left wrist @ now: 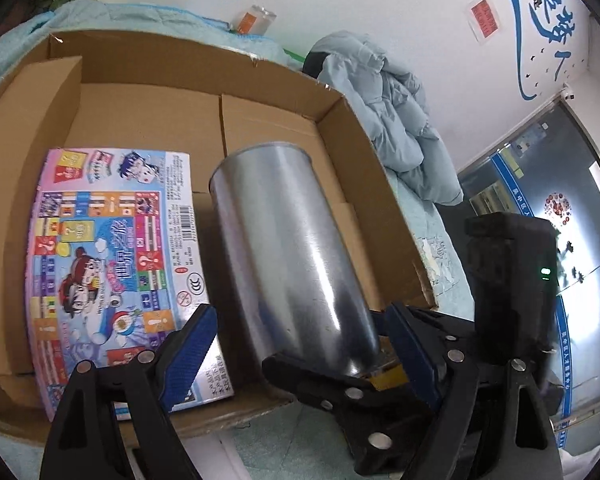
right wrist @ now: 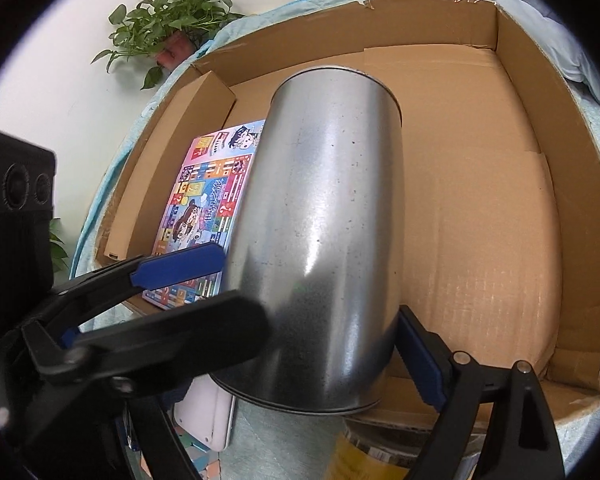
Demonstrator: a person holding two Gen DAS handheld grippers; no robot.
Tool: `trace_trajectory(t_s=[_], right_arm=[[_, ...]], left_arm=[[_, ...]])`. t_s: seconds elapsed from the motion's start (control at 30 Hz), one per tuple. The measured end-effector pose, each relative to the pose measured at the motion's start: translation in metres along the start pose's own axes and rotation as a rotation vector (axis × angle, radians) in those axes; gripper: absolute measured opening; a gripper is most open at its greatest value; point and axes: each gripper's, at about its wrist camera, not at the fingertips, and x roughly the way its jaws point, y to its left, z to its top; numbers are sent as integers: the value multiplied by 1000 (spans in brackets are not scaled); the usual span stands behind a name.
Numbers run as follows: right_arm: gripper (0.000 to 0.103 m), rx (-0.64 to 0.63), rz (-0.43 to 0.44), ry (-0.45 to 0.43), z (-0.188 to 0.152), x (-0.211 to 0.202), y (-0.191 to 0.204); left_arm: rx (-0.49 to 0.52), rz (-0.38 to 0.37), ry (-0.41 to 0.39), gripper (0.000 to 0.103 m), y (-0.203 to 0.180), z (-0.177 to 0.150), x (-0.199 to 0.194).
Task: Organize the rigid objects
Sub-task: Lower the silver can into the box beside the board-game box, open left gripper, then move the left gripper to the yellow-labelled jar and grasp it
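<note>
1. A shiny cylindrical metal can (right wrist: 316, 240) is held by the right hand-held gripper (right wrist: 332, 344), whose blue-padded fingers (right wrist: 422, 360) are closed on its near end.
2. The can is tilted away over the near edge of a large open brown cardboard box (right wrist: 540, 128); whether it touches the box floor cannot be told.
3. A flat colourful cartoon-printed game box (left wrist: 112, 264) lies on the floor of the cardboard box, to the left of the can.
4. The left hand-held gripper (left wrist: 296, 340) is spread wide, its blue pads (left wrist: 188, 352) on either side of the can's near end, and nothing is gripped by it.
5. A light-blue puffy jacket (left wrist: 392, 120) is seen beyond the box at far right, and a green potted plant (right wrist: 168, 20) at far left.
</note>
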Motion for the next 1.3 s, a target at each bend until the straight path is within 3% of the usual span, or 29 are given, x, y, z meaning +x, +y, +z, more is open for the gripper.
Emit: trace_trajectory(t_s=[0.17, 0.43, 0.5, 0.6, 0.67, 0.7, 0.73, 0.83, 1.0, 1.1, 1.2, 1.3], right_arm=[[90, -48, -14, 30, 2, 8, 15], [97, -62, -25, -10, -1, -14, 21], [97, -53, -25, -36, -3, -20, 21], [77, -79, -63, -148, -15, -45, 29], [76, -108, -104, -245, -30, -67, 36], [77, -132, -136, -311, -42, -82, 42], [84, -151, -167, -355, -52, -92, 47], [102, -187, -278, -455, -89, -116, 48], [102, -57, -212, -321, -124, -107, 15], [102, -4, -165, -294, -137, -100, 4], [102, -4, -169, -261, -137, -83, -1], [94, -25, -202, -222, -131, -62, -2]], left_arm=[[14, 18, -63, 84, -6, -17, -38], [24, 59, -167, 85, -15, -50, -94], [38, 99, -215, 87, -19, -59, -108], [78, 197, -290, 94, -31, -74, -130], [117, 293, -382, 103, -43, -88, -150], [145, 326, -419, 103, -48, -94, -157], [167, 369, -463, 103, -54, -103, -164], [166, 417, -493, 103, -58, -121, -174], [138, 384, -466, 103, -65, -155, -171], [158, 396, -418, 103, -77, -177, -158], [183, 379, -383, 103, -90, -199, -149], [188, 372, -368, 103, -97, -219, -150]])
